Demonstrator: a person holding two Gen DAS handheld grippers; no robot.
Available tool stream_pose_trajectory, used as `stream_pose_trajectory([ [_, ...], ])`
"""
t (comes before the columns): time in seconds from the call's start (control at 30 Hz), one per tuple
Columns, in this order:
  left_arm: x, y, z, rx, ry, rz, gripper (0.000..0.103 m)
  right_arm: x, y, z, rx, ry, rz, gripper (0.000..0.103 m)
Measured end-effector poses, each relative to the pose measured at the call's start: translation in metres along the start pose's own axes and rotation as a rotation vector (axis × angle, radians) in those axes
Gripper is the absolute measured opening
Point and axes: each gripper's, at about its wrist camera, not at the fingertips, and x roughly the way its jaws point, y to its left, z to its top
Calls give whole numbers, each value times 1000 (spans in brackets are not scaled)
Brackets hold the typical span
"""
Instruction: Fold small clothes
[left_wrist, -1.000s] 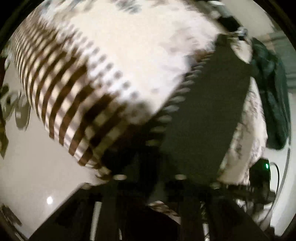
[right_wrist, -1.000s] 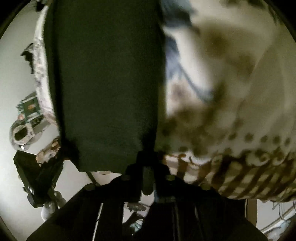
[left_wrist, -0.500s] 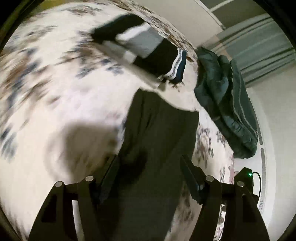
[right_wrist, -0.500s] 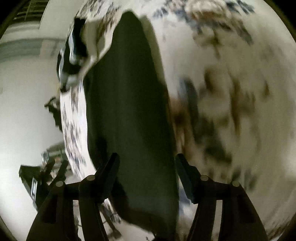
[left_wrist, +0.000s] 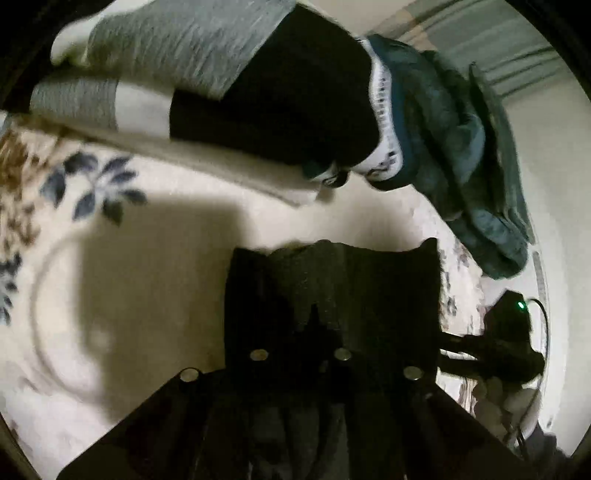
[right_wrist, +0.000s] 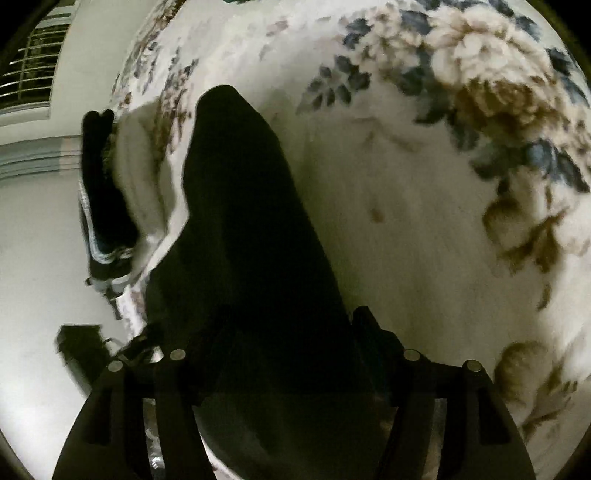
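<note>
A dark, flat fabric garment (right_wrist: 251, 236) is spread on the cream floral bedspread (right_wrist: 424, 206), just beside a stack of folded grey, white and black clothes (left_wrist: 229, 85). Its near edge is pinched by the narrowed left gripper (left_wrist: 314, 321), while the right gripper (right_wrist: 280, 332) is held wide astride the cloth. A fold appears underway; next, the right jaws would need closing on the hem.

Folded clothes stack (left_wrist: 229, 85) blocks ahead; floral bedspread (right_wrist: 424, 221) open rightward.

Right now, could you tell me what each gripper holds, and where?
Left gripper pinches the dark cloth garment at its near edge; right gripper, open, holds nothing.
</note>
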Motion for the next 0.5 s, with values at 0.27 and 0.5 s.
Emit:
stream_pose_trajectory([
  [0.27, 21, 29, 18, 23, 99, -11, 3, 8, 0, 8, -32, -42, -143, 20],
  [0.5, -16, 23, -7, -12, 128, -67, 60, -14, 7, -12, -49, 29, -77, 63],
])
